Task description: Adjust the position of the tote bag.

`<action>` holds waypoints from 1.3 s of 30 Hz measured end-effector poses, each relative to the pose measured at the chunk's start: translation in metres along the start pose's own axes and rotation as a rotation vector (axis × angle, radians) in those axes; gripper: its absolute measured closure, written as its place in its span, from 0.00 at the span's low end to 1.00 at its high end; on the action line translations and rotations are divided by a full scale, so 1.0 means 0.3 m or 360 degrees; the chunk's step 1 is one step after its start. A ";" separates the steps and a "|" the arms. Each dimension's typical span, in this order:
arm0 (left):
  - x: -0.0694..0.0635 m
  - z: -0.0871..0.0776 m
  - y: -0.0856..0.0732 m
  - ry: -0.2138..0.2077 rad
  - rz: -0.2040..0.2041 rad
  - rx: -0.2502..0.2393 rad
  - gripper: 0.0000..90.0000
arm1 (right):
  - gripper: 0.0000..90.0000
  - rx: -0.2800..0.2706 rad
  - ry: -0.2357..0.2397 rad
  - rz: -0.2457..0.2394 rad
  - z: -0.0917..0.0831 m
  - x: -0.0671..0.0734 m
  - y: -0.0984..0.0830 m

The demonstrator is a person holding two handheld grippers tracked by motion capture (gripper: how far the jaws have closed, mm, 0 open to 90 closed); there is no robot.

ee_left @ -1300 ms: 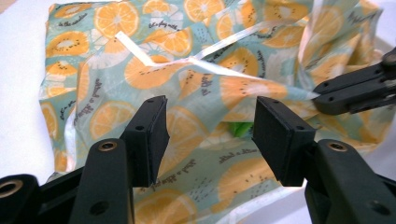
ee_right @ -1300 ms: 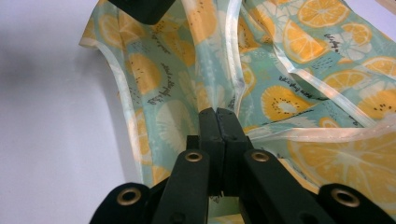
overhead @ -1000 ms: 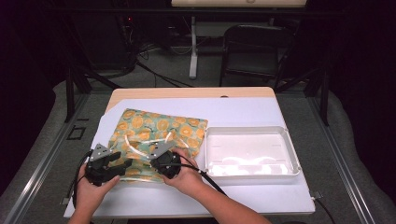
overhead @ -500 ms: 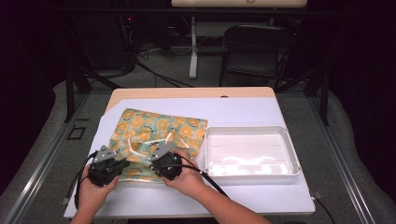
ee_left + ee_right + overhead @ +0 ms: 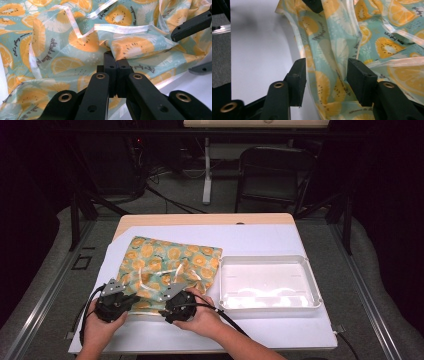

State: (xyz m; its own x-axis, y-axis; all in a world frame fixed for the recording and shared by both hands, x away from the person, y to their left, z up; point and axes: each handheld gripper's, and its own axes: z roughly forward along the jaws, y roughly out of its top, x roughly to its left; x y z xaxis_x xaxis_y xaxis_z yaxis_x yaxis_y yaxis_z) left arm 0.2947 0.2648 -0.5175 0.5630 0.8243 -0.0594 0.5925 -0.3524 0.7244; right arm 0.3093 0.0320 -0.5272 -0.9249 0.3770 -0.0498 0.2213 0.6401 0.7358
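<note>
Left gripper [image 5: 115, 65] is clamped on a fold of the citrus-print cloth [image 5: 167, 265] near the table's [image 5: 260, 237] front left corner to anchor it, while the right gripper [image 5: 326, 72], whose jaws have just been opening, straddles the cloth's near hem unpinched, apparently to regrip.

bag [image 5: 170, 265] on table [image 5: 260, 330], tray [image 5: 270, 282] right

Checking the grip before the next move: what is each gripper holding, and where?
Left gripper pinches the citrus-print cloth at a fold near its front edge; right gripper, jaws just opening, straddles cloth unclamped.
</note>
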 end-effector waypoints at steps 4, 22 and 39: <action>0.001 0.000 -0.002 -0.0003 0.0002 -0.0003 1.00 | 0.57 0.0015 -0.0096 -0.0056 0.012 0.005 -0.005; -0.008 -0.003 0.010 -0.0013 0.0044 -0.0014 1.00 | 1.00 0.0046 -0.0077 0.0038 0.016 -0.037 -0.005; -0.025 -0.101 0.122 -0.0015 0.0084 -0.0098 1.00 | 1.00 -0.0080 -0.0038 0.0062 -0.107 -0.070 0.067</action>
State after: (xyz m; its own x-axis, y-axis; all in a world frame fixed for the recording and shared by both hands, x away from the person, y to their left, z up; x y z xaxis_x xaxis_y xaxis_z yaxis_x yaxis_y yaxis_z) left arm 0.2947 0.2592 -0.4696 0.5981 0.8010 -0.0265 0.5257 -0.3671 0.7674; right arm 0.3232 0.0154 -0.4897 -0.9080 0.4174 -0.0363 0.2405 0.5903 0.7705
